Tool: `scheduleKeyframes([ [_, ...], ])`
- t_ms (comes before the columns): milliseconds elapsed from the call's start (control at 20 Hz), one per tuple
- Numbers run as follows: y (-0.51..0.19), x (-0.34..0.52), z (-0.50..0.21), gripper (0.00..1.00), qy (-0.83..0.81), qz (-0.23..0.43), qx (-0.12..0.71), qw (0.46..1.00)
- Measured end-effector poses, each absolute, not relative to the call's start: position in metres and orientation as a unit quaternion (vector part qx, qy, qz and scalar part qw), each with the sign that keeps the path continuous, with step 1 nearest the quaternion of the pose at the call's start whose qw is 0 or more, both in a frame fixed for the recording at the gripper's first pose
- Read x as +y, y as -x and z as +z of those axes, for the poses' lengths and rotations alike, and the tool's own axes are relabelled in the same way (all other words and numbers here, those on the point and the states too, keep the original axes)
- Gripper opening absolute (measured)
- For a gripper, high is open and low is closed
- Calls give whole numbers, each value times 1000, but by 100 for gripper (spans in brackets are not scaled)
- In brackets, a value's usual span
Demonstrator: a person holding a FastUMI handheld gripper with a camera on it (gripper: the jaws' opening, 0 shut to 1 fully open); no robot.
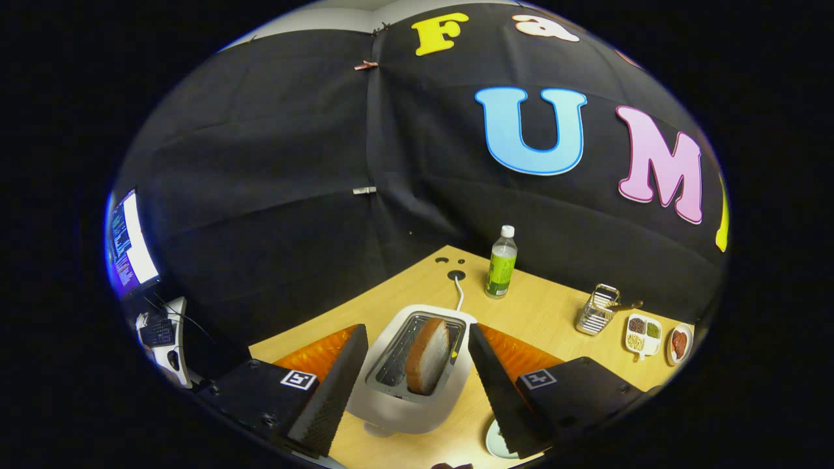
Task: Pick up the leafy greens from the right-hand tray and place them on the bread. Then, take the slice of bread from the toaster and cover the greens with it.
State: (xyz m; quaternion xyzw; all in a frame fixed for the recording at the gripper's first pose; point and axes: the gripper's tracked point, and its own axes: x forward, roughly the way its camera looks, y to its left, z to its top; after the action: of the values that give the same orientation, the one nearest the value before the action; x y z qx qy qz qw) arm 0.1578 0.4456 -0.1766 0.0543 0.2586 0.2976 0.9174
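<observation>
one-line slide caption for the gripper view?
Open hand-held gripper poised over the toaster, bread slice standing in its slot between the fingers.

Black cloth wall (273, 195) behind a wooden table (541, 312) — monitor (130, 241) aside.

Gripper view: close above toaster (410, 371), angled down, probably toward wall.

A: Where are you working?
B: You're in a lab booth: black cloth wall (273, 195), wooden table (541, 312) staged with a toaster (417, 371), and 1 monitor (130, 241) far left.
</observation>
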Motion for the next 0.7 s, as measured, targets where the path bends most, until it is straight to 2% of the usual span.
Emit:
scheduleKeyframes([
  [250,-179,448,-239,97,-55,245,333,909],
  [350,-184,438,-250,90,-59,215,360,906],
  [600,-186,448,-246,15,-96,216,366,900],
  [700,-179,453,-240,13,-92,224,358,902],
])
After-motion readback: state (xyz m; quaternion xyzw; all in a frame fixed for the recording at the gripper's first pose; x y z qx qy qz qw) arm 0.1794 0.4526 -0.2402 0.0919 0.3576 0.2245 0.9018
